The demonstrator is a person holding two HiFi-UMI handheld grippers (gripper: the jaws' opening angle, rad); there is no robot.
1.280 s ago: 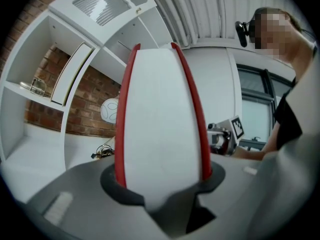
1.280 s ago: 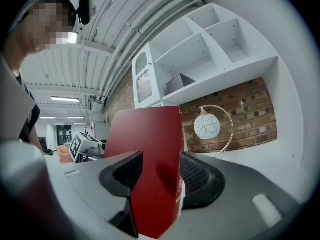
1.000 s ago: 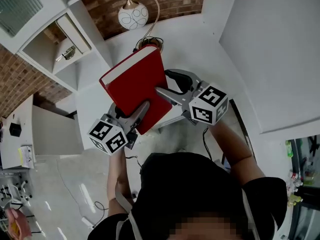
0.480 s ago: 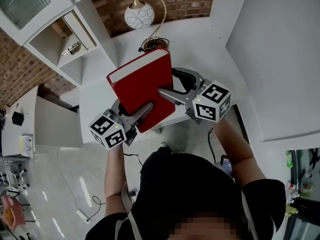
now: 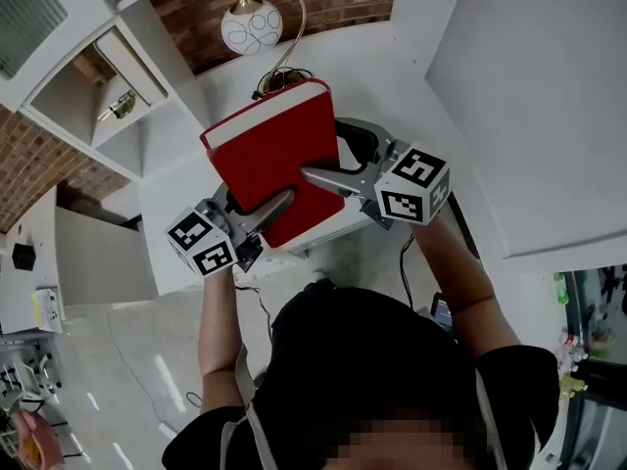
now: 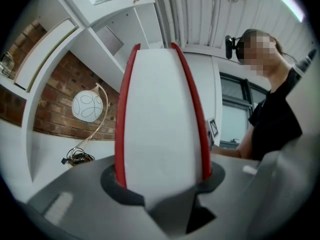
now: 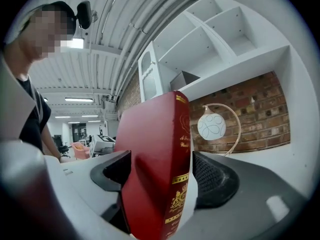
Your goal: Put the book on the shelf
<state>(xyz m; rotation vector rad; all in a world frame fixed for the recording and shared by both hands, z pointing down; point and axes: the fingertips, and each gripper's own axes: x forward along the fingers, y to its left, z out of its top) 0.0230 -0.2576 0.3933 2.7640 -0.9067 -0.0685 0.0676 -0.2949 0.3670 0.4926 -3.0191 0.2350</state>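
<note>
The red hardback book (image 5: 274, 160) is held up over the white desk (image 5: 392, 76), tilted, with its page edge toward my left gripper. My left gripper (image 5: 266, 210) is shut on its lower edge; in the left gripper view both covers (image 6: 160, 119) sit pressed between the pads. My right gripper (image 5: 329, 161) straddles the spine side with its jaws opening. In the right gripper view the gold-printed spine (image 7: 177, 184) stands between the pads, with a clear gap to the right pad (image 7: 212, 179). The white shelf unit (image 5: 93, 86) is at the upper left.
A globe lamp (image 5: 243, 25) on a curved stem stands at the back of the desk by the brick wall, with a bundle of cable (image 5: 279, 78) at its foot. Open white shelf compartments (image 7: 215, 34) rise above the desk. A person's arms and dark shirt fill the bottom of the head view.
The right gripper's jaws have spread apart and come off the book. The book stays in the left gripper, in almost the same place.
</note>
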